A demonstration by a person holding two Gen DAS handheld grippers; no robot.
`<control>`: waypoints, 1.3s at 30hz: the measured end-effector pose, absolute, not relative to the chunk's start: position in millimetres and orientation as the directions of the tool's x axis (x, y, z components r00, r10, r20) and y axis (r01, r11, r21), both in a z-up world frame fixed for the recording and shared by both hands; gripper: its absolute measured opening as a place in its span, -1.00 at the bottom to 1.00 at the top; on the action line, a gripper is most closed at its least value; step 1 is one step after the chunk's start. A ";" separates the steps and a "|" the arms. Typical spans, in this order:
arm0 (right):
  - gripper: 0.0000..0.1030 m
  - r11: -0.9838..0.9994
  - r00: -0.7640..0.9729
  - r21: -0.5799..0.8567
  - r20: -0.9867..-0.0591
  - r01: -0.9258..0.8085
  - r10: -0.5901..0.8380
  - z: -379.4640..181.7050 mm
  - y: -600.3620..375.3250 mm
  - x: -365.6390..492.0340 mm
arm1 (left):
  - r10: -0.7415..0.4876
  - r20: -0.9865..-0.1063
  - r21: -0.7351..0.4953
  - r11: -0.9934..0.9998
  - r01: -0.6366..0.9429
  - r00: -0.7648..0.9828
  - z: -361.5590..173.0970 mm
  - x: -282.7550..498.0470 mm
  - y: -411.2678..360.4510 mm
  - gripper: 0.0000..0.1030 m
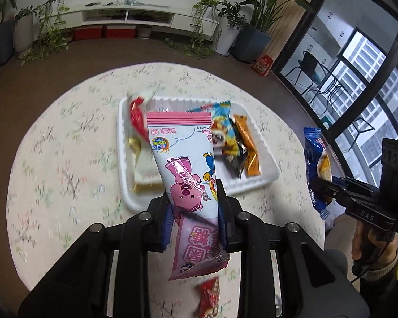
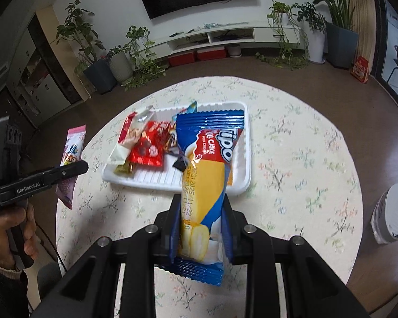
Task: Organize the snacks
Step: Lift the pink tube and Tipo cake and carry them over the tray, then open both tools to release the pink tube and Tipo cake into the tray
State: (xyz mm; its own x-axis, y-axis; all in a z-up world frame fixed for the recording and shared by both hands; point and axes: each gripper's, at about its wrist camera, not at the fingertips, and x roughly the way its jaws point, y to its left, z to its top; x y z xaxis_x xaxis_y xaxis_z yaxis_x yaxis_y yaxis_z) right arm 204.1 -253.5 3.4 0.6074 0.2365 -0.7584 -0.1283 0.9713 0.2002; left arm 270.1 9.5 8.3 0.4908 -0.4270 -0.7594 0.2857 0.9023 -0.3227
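My left gripper is shut on a pink cartoon snack packet and holds it above the near edge of the white tray. My right gripper is shut on a blue Tipo roll cake packet, held above the tray's near right part. The tray holds a red packet, a cream and gold packet, a blue cartoon packet and an orange packet. A red packet lies on the table below my left gripper.
The round table has a floral cloth. A white cylindrical container stands off the table's right side. Potted plants and a low TV shelf line the far wall. Glass doors are at the right.
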 end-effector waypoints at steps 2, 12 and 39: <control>-0.44 0.972 0.607 0.194 -0.759 -0.134 0.235 8.2 -253.5 219.6 | -0.426 -0.761 -0.315 0.902 0.297 0.489 14.7 287.2 1.6 -0.52; -0.44 0.976 0.567 0.151 -0.795 -0.158 0.215 8.5 -249.1 297.0 | -0.414 -0.791 -0.307 0.906 0.292 0.451 18.0 374.0 -35.5 -0.52; -0.43 0.980 0.457 0.102 -0.873 -0.171 0.171 -47.0 -229.2 353.9 | -0.318 -0.860 -0.202 0.931 0.305 0.399 -49.0 412.2 -87.9 -0.49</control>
